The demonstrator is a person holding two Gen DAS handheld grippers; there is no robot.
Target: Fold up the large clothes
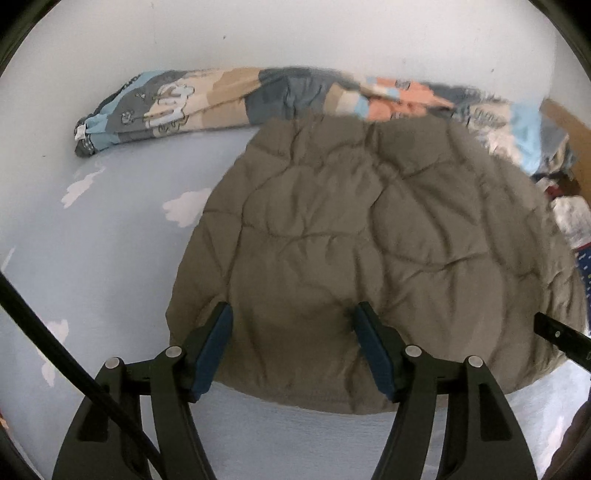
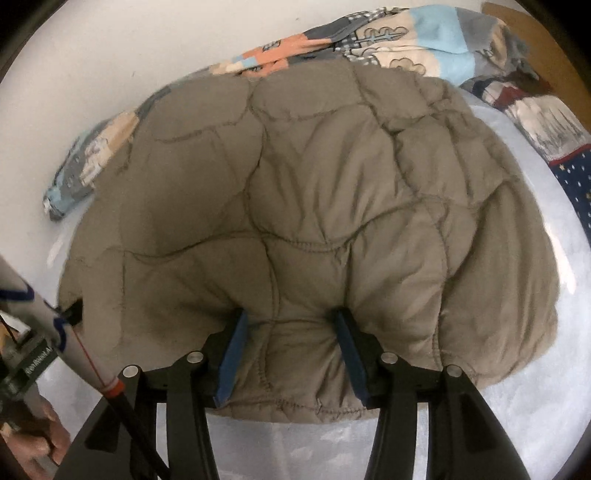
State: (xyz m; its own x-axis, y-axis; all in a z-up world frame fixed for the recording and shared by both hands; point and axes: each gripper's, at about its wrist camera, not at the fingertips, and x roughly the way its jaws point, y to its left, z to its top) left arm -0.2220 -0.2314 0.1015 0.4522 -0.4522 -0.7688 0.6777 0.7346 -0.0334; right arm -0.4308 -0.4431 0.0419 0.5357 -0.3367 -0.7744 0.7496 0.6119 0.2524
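Note:
A grey-brown quilted jacket [image 1: 369, 240] lies folded into a rounded pad on a pale blue bedsheet [image 1: 92, 240]; it fills the right wrist view [image 2: 295, 203]. My left gripper [image 1: 293, 314] is open, its blue-padded fingers resting over the jacket's near edge, nothing pinched between them. My right gripper [image 2: 291, 321] is open too, its fingers pressed down into the jacket's near hem, fabric bulging between them. The right gripper's tip [image 1: 561, 336] shows at the left wrist view's right edge.
A rolled patchwork quilt [image 1: 221, 96] lies along the white wall behind the jacket; it also shows in the right wrist view [image 2: 406, 33]. More clothes, white and navy with dots [image 2: 561, 155], are piled at the right. A hand [image 2: 33, 443] holds the left gripper.

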